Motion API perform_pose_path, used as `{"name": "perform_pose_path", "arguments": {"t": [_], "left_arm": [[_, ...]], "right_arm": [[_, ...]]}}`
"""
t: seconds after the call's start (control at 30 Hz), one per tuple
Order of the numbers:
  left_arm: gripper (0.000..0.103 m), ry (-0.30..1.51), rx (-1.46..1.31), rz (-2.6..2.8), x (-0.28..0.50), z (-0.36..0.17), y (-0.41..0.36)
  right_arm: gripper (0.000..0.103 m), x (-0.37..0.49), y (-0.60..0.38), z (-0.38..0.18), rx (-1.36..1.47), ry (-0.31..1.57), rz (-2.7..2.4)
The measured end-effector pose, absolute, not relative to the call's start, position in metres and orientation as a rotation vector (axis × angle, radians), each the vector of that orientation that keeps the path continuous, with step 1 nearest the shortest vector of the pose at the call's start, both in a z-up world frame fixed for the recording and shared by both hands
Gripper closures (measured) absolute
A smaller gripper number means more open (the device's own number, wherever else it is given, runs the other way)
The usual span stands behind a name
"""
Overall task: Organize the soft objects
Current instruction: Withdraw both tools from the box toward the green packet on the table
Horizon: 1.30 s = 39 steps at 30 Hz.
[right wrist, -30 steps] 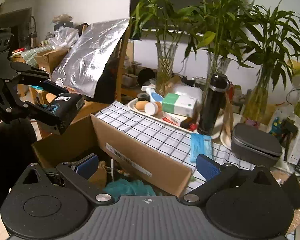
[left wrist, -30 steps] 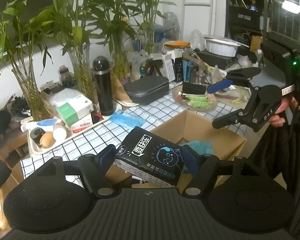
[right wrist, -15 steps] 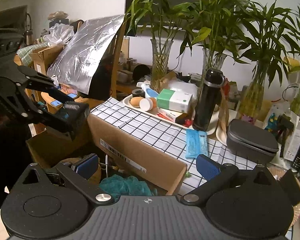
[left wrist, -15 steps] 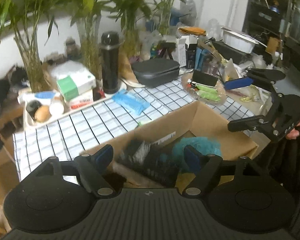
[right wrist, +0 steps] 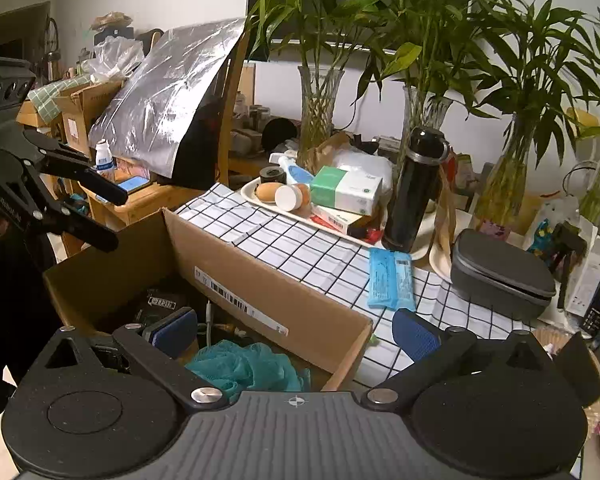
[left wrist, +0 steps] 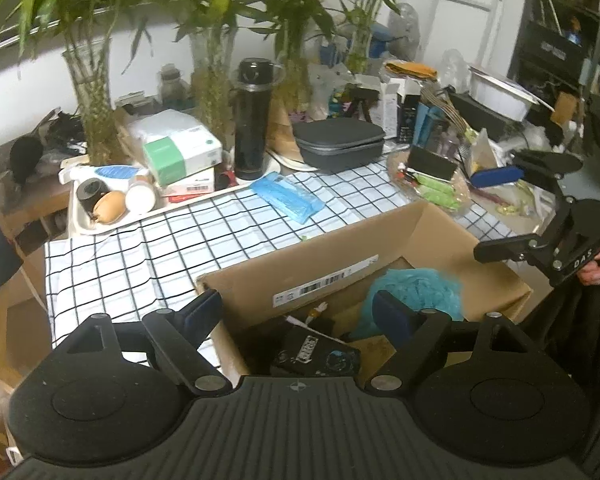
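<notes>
Fingers of my left gripper (left wrist: 298, 312) had just been opening and stood wide, empty. Right gripper (right wrist: 294, 330) was released too. The black tissue pack (left wrist: 316, 356) lay in the cardboard box (left wrist: 340, 248), lower centre, below the left fingers.

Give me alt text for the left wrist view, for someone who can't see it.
The open left gripper hovers over a cardboard box holding a black tissue pack and a teal mesh puff; its jaws have just been opening and nothing is between them. Beyond lies a blue pack on a checked cloth; the open right gripper is at right.
</notes>
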<state>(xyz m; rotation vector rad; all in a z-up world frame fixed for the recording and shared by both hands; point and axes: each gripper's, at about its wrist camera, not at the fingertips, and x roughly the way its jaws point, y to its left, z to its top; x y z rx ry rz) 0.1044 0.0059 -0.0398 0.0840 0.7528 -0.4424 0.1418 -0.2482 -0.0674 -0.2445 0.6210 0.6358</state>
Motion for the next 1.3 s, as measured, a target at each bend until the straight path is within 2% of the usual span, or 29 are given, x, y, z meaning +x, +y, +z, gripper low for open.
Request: {"name": "perform_pose_path", "arguments": {"t": [1.3], "left_arm": [[0.020,0.725,0.066,-0.337,0.131,-0.060,0.026]], "right_arm": [[0.000,0.170,-0.249,-0.088,-0.190,0.712,0.505]]}}
